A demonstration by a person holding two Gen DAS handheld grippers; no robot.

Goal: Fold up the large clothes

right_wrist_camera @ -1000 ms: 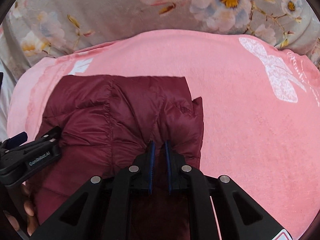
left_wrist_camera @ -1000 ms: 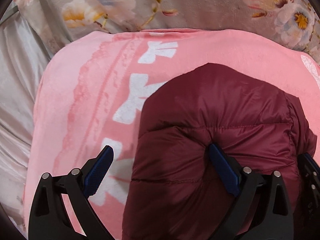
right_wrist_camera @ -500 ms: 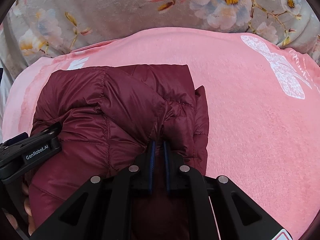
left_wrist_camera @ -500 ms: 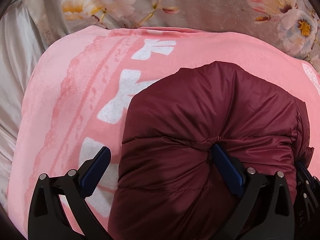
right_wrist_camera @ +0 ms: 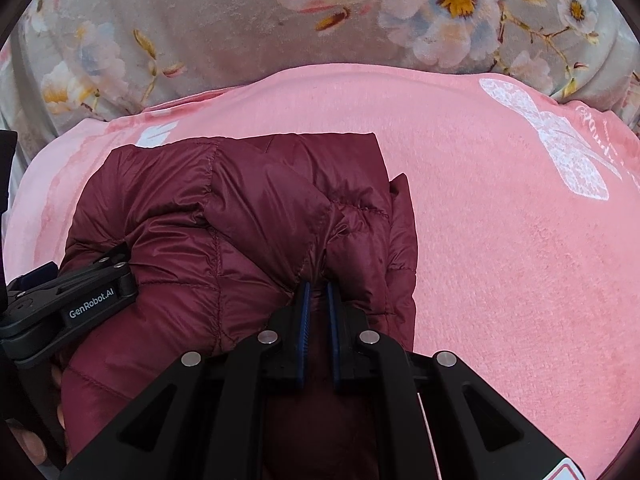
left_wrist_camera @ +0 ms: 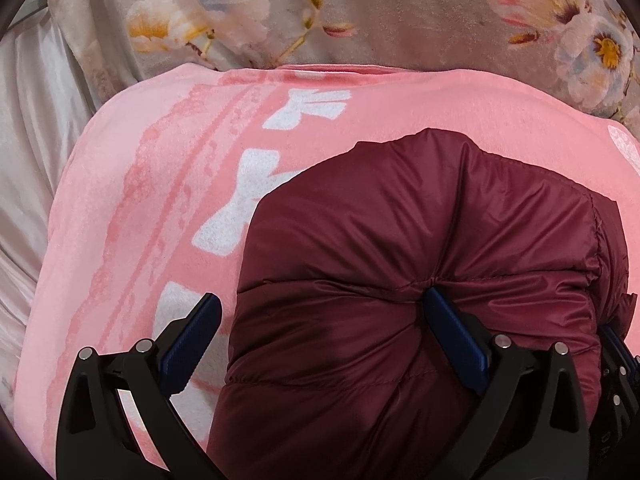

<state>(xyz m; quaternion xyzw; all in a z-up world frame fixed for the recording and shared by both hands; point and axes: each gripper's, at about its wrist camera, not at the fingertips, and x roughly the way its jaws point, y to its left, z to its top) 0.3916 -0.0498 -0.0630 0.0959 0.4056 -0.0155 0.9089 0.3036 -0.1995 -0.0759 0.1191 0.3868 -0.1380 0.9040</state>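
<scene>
A dark red puffer jacket (left_wrist_camera: pixel 400 240) lies bunched on a pink blanket (left_wrist_camera: pixel 140 200). My left gripper (left_wrist_camera: pixel 320 298) stands open wide over the jacket's near left part. Its right pad (left_wrist_camera: pixel 456 340) is sunk into a crease, while its left pad (left_wrist_camera: pixel 192 340) hangs free beside the jacket's edge, over the blanket. In the right wrist view my right gripper (right_wrist_camera: pixel 318 286) is shut on a puckered fold of the jacket (right_wrist_camera: pixel 240 220) near its right edge. The left gripper (right_wrist_camera: pixel 80 300) shows there at the jacket's left side.
The pink blanket (right_wrist_camera: pixel 500 260), printed with white bows, spreads wide to the right of the jacket. Behind it lies grey floral bedding (right_wrist_camera: pixel 240 20). Pale satin cloth (left_wrist_camera: pixel 32 140) is at the far left. A person's fingers (right_wrist_camera: pixel 36 440) show at the lower left.
The jacket's top layer has bunched up and puffed higher between the two grippers. The right gripper kept its hold on the fold. The left gripper stayed open.
</scene>
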